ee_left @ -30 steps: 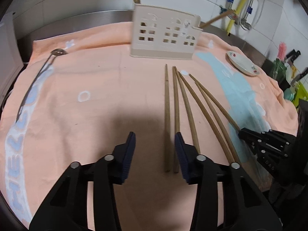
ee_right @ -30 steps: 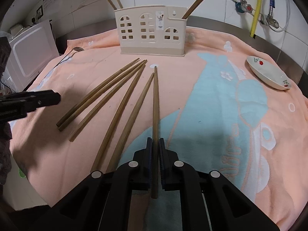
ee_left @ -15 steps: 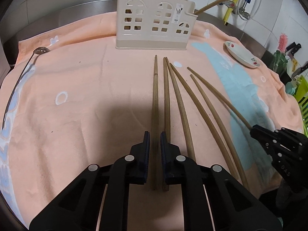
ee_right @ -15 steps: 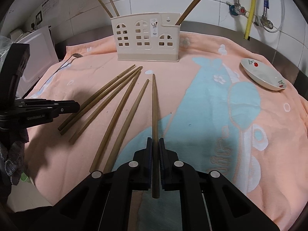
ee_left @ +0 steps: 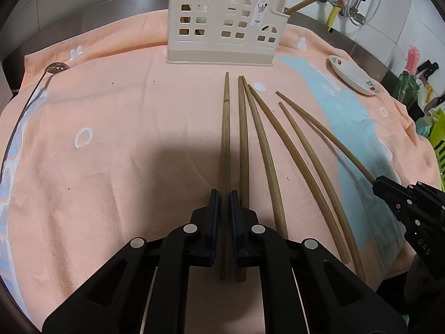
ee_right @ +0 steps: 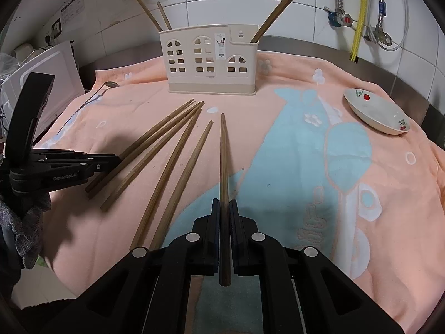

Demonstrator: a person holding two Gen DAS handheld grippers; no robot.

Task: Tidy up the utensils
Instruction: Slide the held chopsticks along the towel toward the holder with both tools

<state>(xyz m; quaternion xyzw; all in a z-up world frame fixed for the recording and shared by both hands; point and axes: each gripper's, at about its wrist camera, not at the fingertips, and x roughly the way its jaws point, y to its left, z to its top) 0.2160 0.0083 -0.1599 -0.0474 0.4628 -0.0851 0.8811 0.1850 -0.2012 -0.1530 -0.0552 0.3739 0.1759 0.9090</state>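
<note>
Closing over the past second, the left gripper (ee_left: 224,194) now has its jaws pinched on the leftmost wooden chopstick (ee_left: 225,139), which a second ago lay free to the right of its spread fingers. That chopstick lies pointing toward the cream utensil holder (ee_left: 222,27), its thick end sticking out behind the pads. Just to its right four more loose chopsticks (ee_left: 267,150) fan out on the peach towel (ee_left: 125,139). On the far right of the fan, the right gripper (ee_right: 224,208) is clamped on a sixth chopstick (ee_right: 223,161), its jaws pressed to either side of the stick, its tip aimed toward the holder. Three chopsticks (ee_right: 271,16) already stand upright in the holder's compartments, two at the left end and one at the right. A metal spoon (ee_left: 30,97) lies at the towel's left edge; a small floral dish (ee_right: 375,111) sits well apart on the right.
</note>
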